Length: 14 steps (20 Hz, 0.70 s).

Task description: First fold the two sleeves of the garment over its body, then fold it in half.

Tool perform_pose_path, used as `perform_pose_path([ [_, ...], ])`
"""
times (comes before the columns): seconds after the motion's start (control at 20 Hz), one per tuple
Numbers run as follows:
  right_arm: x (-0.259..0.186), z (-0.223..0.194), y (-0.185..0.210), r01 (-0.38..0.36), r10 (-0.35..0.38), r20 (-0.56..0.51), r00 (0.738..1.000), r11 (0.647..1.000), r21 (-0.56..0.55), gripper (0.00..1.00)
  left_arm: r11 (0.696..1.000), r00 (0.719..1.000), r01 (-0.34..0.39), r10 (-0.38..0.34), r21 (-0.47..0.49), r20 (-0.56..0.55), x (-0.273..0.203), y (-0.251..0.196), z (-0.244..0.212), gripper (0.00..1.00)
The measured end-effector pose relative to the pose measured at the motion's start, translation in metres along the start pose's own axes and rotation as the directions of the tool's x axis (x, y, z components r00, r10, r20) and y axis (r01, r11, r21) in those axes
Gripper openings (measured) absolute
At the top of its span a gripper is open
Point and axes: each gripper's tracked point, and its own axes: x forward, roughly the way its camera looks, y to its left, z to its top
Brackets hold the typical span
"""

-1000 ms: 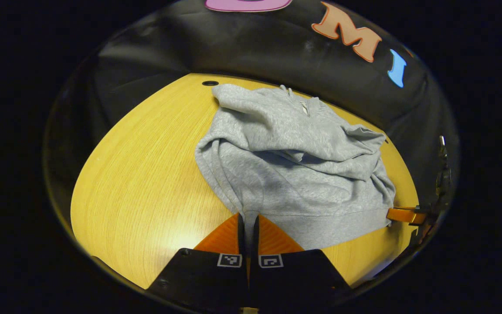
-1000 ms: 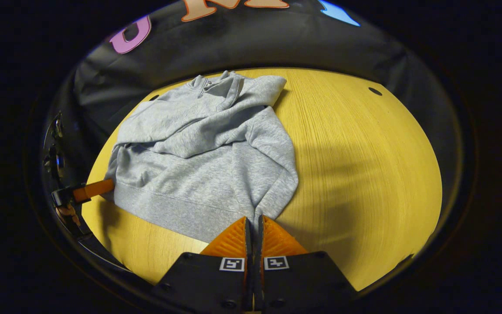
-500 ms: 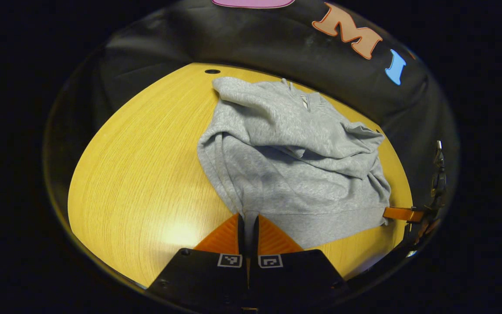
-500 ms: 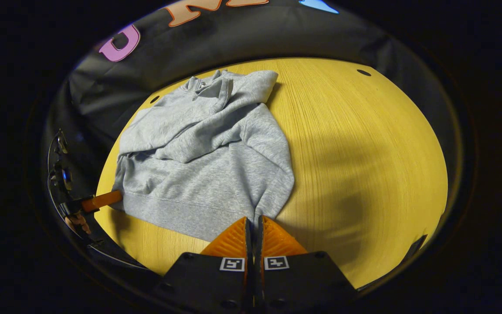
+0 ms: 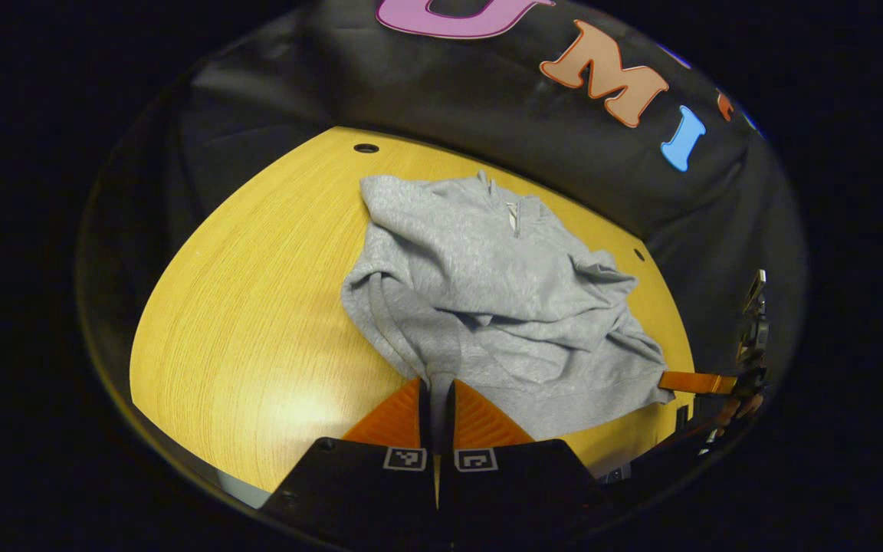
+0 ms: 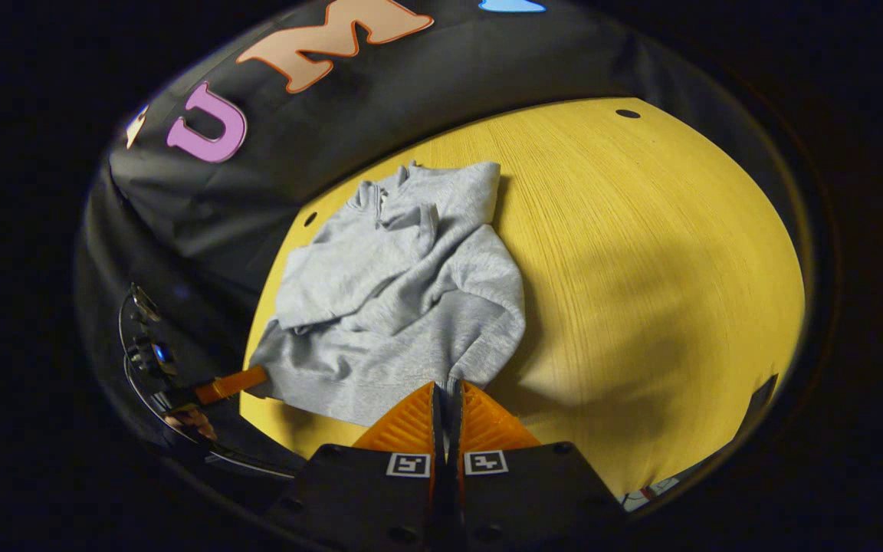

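While both tongs (image 5: 436, 387) (image 6: 447, 389) pinch the sweatshirt (image 5: 480, 291) hem, left gripper view catches its zipper (image 5: 516, 218).

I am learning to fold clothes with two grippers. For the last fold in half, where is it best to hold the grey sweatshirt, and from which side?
Grip the grey sweatshirt at its two hem corners, from the near edge. Both sleeves already lie across the body, and the ribbed hem is a straight, firm band facing the grippers. The left gripper and right gripper appear shut on those corners.
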Motion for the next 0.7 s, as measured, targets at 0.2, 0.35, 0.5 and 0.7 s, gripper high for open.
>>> perform_pose_path([
  [0.2, -0.008, 0.035, 0.027, -0.111, 0.107, 0.043, 0.993, 0.988, 0.111, 0.02, 0.996, 0.999, 0.039, -0.036, -0.079, 0.034, -0.006, -0.008, 0.027, 0.00],
  [0.35, -0.020, 0.080, 0.039, -0.225, 0.204, 0.105, 0.973, 0.940, 0.258, 0.02, 0.988, 0.995, 0.072, -0.061, -0.137, 0.078, -0.010, -0.011, 0.063, 0.00],
  [0.5, -0.028, 0.115, 0.040, -0.267, 0.227, 0.148, 0.963, 0.891, 0.367, 0.02, 0.977, 0.992, 0.078, -0.056, -0.196, 0.116, -0.005, -0.009, 0.095, 0.00],
  [0.7, -0.005, 0.142, 0.022, -0.257, 0.189, 0.184, 0.965, 0.835, 0.487, 0.00, 0.942, 0.993, 0.054, -0.014, -0.332, 0.119, 0.013, -0.001, 0.121, 0.00],
])
